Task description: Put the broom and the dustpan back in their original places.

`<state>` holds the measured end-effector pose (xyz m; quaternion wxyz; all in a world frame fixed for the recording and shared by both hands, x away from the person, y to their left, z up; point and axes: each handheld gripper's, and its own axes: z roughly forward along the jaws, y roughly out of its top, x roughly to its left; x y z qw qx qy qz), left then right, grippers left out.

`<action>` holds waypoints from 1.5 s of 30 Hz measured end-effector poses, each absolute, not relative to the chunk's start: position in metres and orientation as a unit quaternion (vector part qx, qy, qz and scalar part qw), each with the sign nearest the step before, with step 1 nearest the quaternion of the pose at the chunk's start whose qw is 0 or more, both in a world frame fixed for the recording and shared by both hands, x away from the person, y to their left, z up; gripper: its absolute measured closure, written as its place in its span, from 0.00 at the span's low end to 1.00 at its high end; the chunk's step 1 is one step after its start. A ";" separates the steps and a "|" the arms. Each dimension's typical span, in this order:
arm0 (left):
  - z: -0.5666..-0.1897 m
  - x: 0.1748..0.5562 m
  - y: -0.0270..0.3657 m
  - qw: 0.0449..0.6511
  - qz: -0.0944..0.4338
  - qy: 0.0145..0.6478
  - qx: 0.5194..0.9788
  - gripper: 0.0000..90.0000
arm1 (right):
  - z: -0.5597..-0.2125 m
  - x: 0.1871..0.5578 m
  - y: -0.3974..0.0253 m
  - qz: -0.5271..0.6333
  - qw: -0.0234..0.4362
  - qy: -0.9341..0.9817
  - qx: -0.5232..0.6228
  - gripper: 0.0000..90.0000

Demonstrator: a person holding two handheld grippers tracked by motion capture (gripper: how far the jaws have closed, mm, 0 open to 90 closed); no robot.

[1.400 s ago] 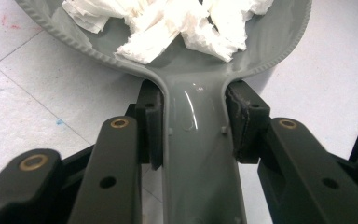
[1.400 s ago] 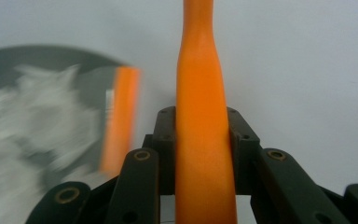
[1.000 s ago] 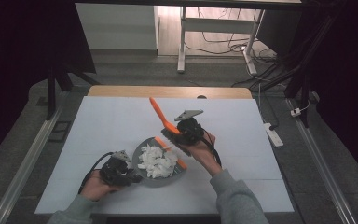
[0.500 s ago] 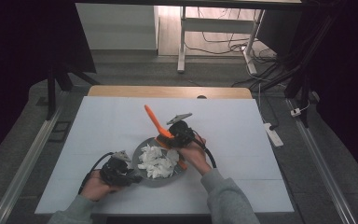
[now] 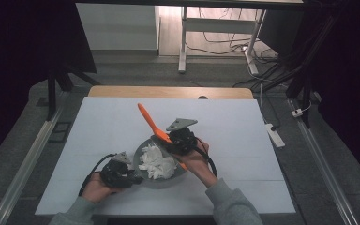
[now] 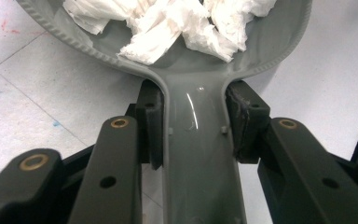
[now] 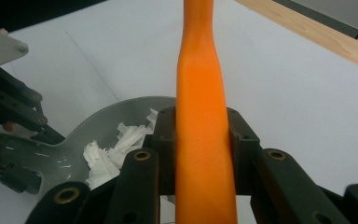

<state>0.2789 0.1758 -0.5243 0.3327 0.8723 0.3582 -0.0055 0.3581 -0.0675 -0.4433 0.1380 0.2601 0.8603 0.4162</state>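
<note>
The left gripper point(image 6: 193, 140) is clamped on the flat grey handle of a grey dustpan point(image 6: 200, 154), one pad against each edge of the handle just below where it widens into the pan. The right gripper point(image 7: 200, 140) is closed around the shaft of an orange brush handle point(image 7: 200, 121), which runs up and away between its jaws; in the high view that handle point(image 5: 149, 123) slants up to the far left of the gripper point(image 5: 180, 139), while the working end lies hidden under the hand. The step in hand looks like sweeping paper into the pan, and doing it well probably means pinning the dustpan point(image 5: 158, 161) flat on the white table point(image 5: 243, 140) so its lip stays down, and drawing the brush in short, low strokes toward the left gripper point(image 5: 117, 171), never flicking upward. The pan already holds a loose heap of torn white tissue scraps point(image 5: 157, 160), piled ahead of the left gripper's jaws point(image 6: 177, 23) and just beside the right gripper; light shreds like these could easily scatter over the rim.
</note>
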 end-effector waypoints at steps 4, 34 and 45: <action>-0.524 0.277 0.178 0.340 -0.007 0.363 0.868 0.69 | -0.438 0.359 -0.080 0.431 0.136 0.849 0.273 0.78; -0.512 0.248 0.197 0.379 0.037 0.516 0.767 0.69 | -0.447 0.328 -0.204 0.484 0.085 0.800 0.345 0.78; -0.513 0.240 0.206 0.387 0.049 0.562 0.730 0.69 | -0.458 0.318 -0.227 0.472 0.063 0.804 0.356 0.78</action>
